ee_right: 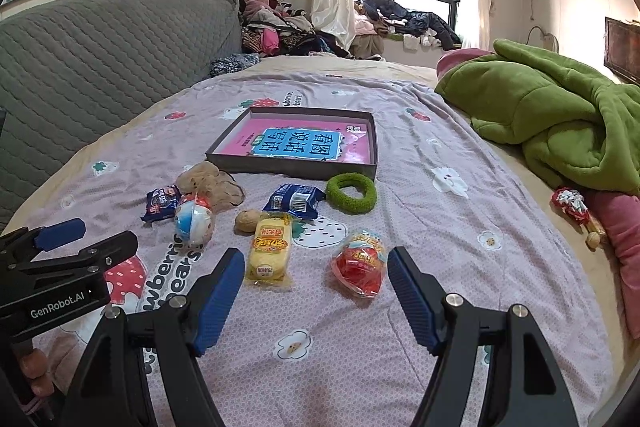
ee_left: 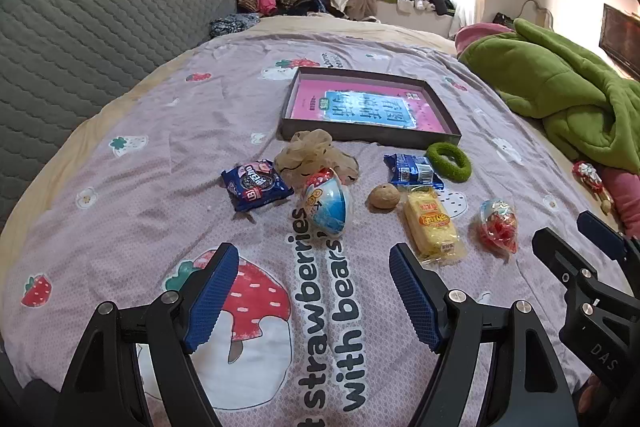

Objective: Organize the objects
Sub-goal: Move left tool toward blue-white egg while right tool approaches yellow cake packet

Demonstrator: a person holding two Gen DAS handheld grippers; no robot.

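On the pink bedspread lie a blue cookie pack (ee_left: 256,187), a beige scrunchie (ee_left: 312,153), a blue-white toy egg (ee_left: 329,205), a walnut (ee_left: 384,195), a second blue pack (ee_left: 414,171), a green hair ring (ee_left: 448,161), a yellow cake pack (ee_left: 432,227) and a red candy pack (ee_left: 498,229). Behind them sits a dark shallow box (ee_left: 344,135) with a pink book inside. My left gripper (ee_left: 312,267) hovers open, short of the egg. My right gripper (ee_right: 316,267) is open too, the red candy pack (ee_right: 362,267) just inside its right finger and the yellow cake pack (ee_right: 270,251) near its left finger.
A green blanket (ee_right: 552,123) is heaped at the right, with a pink cloth and a small red-white trinket (ee_right: 572,207) beside it. A grey quilted headboard (ee_right: 100,67) runs along the left. Piled clothes lie under the window at the back.
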